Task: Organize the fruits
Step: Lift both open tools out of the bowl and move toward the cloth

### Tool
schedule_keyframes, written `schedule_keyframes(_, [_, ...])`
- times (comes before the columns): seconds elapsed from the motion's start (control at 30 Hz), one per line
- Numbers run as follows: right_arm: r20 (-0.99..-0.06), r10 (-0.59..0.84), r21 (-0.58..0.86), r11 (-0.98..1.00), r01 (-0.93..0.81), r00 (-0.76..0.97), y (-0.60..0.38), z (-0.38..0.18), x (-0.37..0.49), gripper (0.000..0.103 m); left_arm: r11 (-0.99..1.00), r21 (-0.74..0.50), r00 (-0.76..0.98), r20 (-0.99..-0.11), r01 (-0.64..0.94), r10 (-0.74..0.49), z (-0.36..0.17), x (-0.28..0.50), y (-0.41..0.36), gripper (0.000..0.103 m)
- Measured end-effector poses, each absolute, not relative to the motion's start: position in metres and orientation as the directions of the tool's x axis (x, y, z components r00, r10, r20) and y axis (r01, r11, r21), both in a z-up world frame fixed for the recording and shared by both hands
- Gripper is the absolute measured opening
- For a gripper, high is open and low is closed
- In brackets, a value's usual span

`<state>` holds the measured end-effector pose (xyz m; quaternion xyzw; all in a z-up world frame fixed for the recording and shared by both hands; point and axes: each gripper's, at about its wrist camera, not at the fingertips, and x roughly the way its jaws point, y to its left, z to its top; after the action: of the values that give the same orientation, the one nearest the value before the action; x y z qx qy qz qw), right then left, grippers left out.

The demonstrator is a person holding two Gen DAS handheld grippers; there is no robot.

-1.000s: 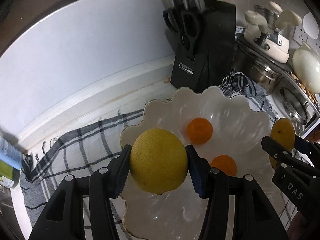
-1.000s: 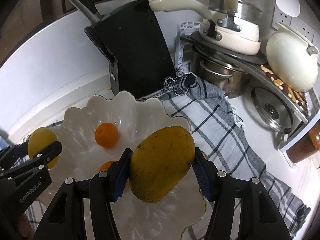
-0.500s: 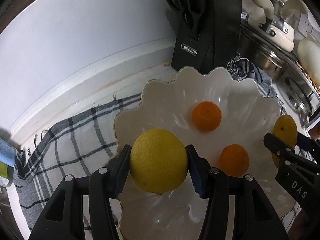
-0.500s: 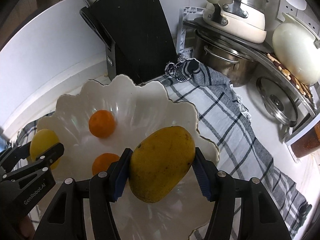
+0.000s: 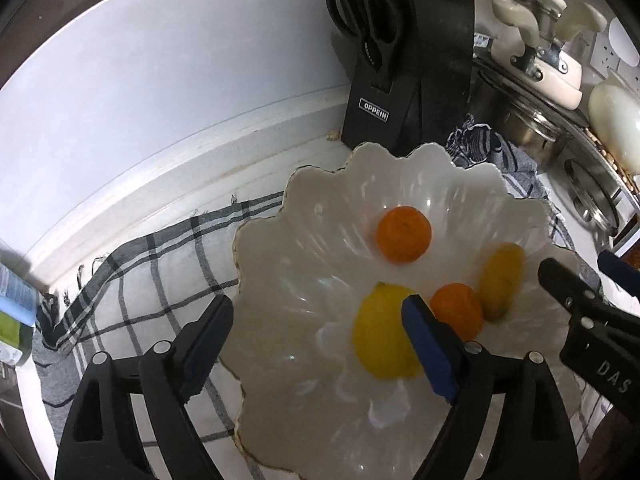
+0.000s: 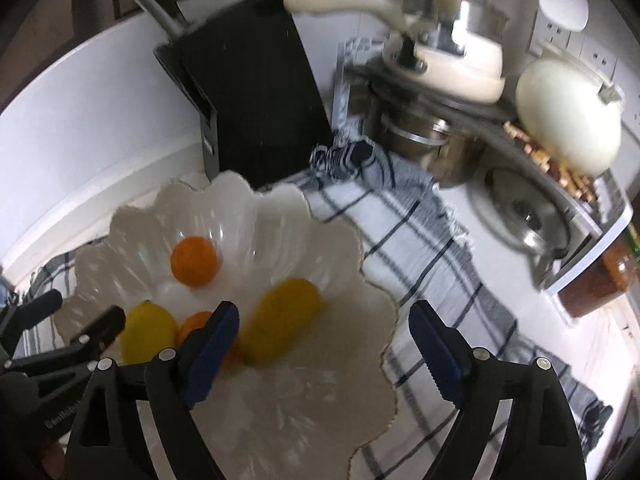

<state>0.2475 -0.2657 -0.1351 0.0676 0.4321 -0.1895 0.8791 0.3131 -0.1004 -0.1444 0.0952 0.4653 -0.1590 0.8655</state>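
Gaping wide, both claws hang over the white bowl with nothing between their pads.
Left gripper (image 5: 320, 344): its jaws have just been opening and stand apart, empty; the blue pads flank the near-left part of the bowl.
Right gripper (image 6: 332, 344): its jaws have just been opening too and stand apart, empty, above the bowl's near-right rim.
Lemon (image 5: 380, 332): lies in the bowl just beyond the left gripper's right pad, clear of both pads and blurred.
Mango (image 6: 280, 324): rests on the bowl's floor just beyond the right gripper's left pad, free of it.
Near orange (image 5: 456, 312): sits between the lemon and the mango, close against both.
Far orange (image 5: 404, 234): sits alone toward the bowl's far side, apart from the other three.
Bowl (image 5: 400, 168): white with a scalloped rim, standing on a checked cloth (image 6: 420, 240).
Knife block (image 5: 412, 68): black, upright behind the bowl against the wall, scissors in its front.
Pots (image 6: 432, 140): stacked at the far right beside the block.
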Motion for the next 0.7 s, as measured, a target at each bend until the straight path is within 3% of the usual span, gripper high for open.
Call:
schedule_keyframes(0.33, [-0.751,-0.277,-0.024,0.919,0.393,0.6,-0.26,-0.108,0.218,0.088,0.939,0.044,0.587,-0.79,0.341,-0.176,-0.111,0.281,-0.089,0.099])
schedule_keyframes(0.7, [-0.723,-0.266,-0.011,0.927,0.375,0.638,-0.243,-0.086,0.172,0.088,0.948,0.064,0.63,-0.761,0.312,-0.156,-0.085,0.236,-0.069,0.099])
